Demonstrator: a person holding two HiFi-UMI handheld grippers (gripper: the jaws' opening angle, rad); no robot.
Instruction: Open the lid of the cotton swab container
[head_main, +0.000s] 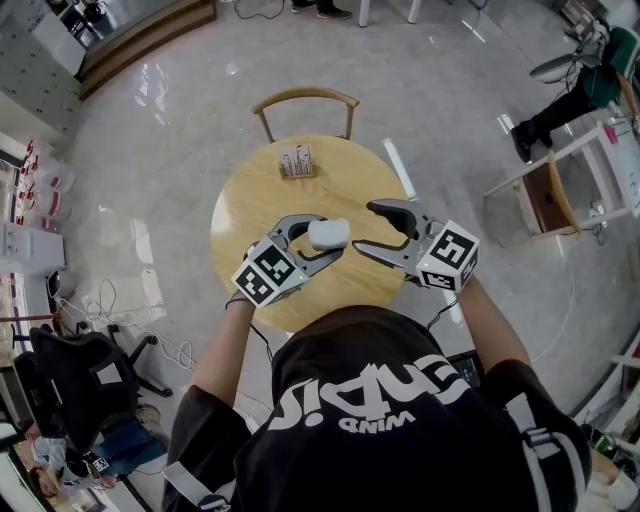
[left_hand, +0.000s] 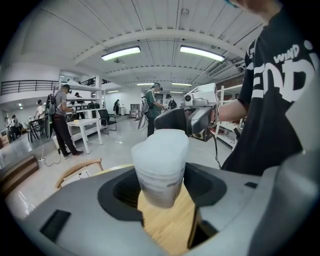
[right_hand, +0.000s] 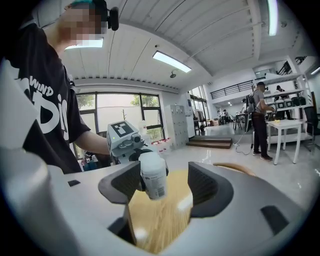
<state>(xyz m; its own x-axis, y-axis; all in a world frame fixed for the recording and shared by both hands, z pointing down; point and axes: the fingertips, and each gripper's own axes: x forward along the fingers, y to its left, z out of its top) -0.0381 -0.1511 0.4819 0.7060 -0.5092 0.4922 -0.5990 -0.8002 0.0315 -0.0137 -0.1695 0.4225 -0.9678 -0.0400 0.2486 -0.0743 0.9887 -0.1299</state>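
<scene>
In a wide hall with a glossy pale floor (head_main: 150, 110) and strip lights (left_hand: 120, 53) on a ribbed ceiling, people (left_hand: 62, 117) stand by a white desk (left_hand: 90, 124) far off. A round wooden table (head_main: 250, 205) stands in front of the person, with a chair (head_main: 305, 97) at its far side. Above the table, the left gripper (head_main: 318, 238) has its jaws clamped on the white container (head_main: 328, 233), gripping its lower body; the lid is on. The right gripper (head_main: 362, 230) faces it with jaws spread wide, pressing on nothing, and the container is just off their tips. A small holder (head_main: 296, 161) of pale things stands near the table's far edge.
</scene>
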